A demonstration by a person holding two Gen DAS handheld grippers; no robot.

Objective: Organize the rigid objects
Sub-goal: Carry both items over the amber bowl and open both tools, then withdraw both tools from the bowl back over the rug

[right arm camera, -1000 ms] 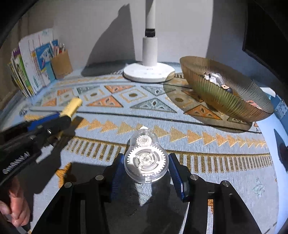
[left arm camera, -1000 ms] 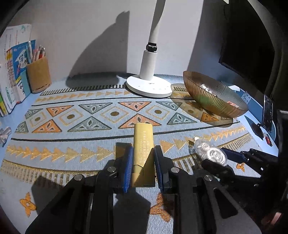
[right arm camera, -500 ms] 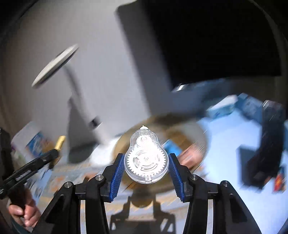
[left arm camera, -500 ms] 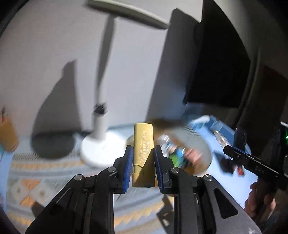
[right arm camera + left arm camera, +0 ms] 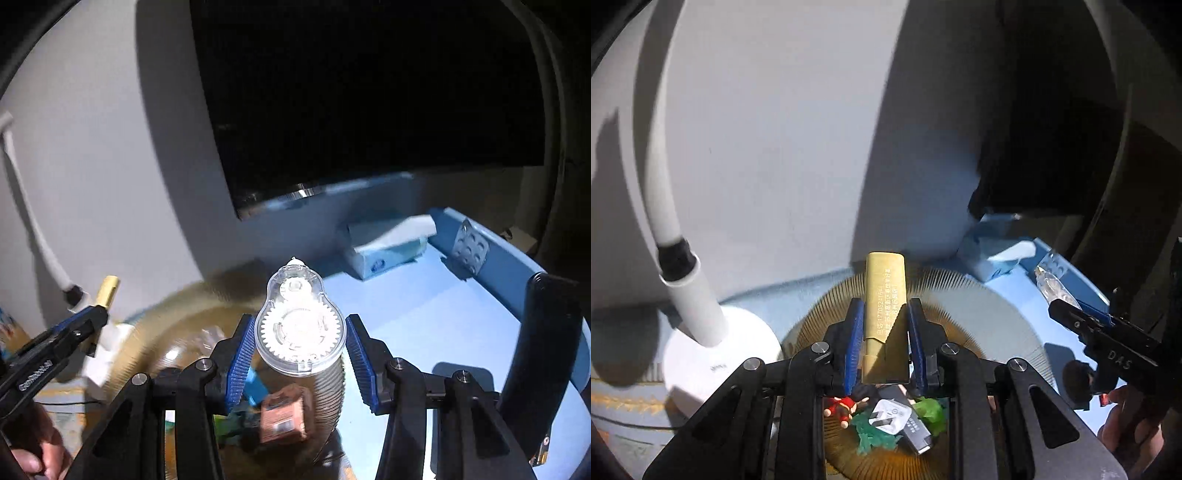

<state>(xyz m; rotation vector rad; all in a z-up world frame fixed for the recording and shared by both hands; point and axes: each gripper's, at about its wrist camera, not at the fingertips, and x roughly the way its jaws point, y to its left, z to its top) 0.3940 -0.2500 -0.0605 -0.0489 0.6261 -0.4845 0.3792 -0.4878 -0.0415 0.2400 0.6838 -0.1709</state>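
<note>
Both jaws hold items above the ribbed bowl (image 5: 1004,314) rim.

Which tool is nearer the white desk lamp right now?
Left. The left tool, holding the gold case, sits just beside the lamp base; the right tool is over the bowl's far side.
</note>
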